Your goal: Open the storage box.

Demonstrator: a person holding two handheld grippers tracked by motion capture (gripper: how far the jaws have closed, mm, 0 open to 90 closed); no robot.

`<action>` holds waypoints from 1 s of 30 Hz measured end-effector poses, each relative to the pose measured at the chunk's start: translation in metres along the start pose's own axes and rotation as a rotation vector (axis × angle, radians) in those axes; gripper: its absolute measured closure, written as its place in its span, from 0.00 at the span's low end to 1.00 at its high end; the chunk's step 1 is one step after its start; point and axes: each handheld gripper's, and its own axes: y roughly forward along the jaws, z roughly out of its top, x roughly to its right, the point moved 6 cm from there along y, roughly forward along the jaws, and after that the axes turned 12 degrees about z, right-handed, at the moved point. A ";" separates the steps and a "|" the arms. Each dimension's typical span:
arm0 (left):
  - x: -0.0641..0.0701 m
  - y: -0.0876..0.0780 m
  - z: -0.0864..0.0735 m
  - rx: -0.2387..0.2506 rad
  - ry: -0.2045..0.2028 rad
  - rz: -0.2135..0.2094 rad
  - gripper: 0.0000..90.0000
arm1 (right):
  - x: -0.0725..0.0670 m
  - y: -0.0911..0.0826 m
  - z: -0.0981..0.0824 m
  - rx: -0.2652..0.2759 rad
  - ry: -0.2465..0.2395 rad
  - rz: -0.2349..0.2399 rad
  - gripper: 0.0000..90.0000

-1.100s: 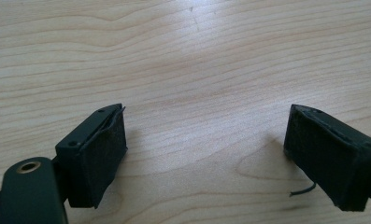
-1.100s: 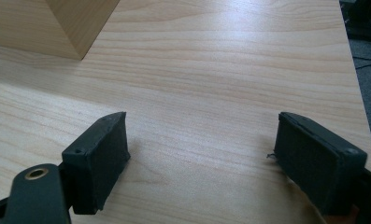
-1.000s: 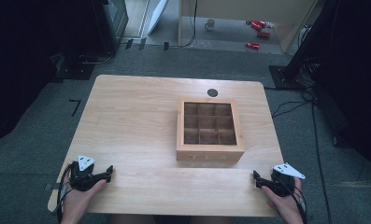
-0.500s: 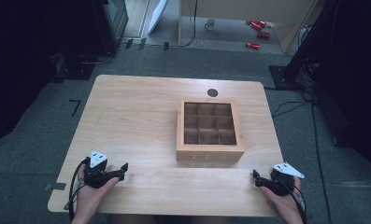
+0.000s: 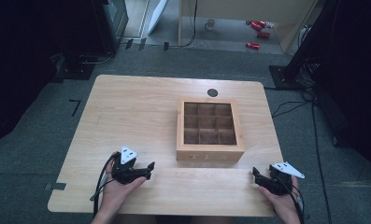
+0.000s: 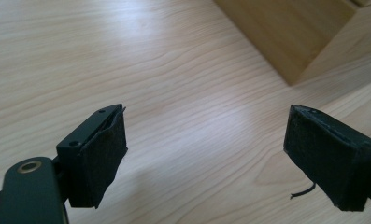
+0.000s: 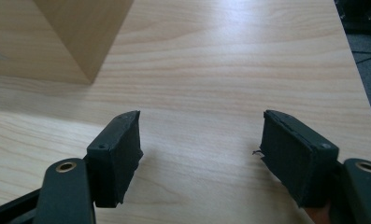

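While the right gripper (image 5: 257,176) rests where it did a second ago, at the near right edge of the table (image 5: 127,107), the left gripper (image 5: 148,169) has come in from the near left corner toward the middle, and now lies with its jaws pointing right, toward the wooden box (image 5: 210,150). Both tools are spread wide with nothing between the pads: the left gripper view shows bare wood grain between its two black jaws, and the right gripper view shows the same. From the left gripper's own camera a lower corner of the box sits ahead and to the upper right, near but clearly apart from the jaw tips; from the right gripper's camera another corner of the box stands at the upper left, also apart. The box itself has not moved; it sits right of the table's centre, its top showing a grid of nine compartments that look dark, and I cannot tell whether anything lies in them. Beyond it a small dark round spot (image 5: 212,92) marks the table near the far edge. My reading is that the left hand's shift is the start of an approach to the box, probably to steady or grip its near side, while the right hand waits; no contact has been made yet, so the work on the box is only beginning
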 end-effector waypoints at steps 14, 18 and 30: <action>0.053 0.021 0.022 -0.010 0.054 -0.081 0.17 | -0.032 -0.003 0.026 0.083 -0.005 0.106 0.35; 0.065 0.025 0.024 -0.015 0.061 -0.101 0.17 | -0.040 0.000 0.031 0.098 -0.003 0.128 0.36; 0.083 0.038 0.033 -0.007 0.062 -0.108 0.49 | -0.058 0.008 0.047 0.122 -0.015 0.206 0.38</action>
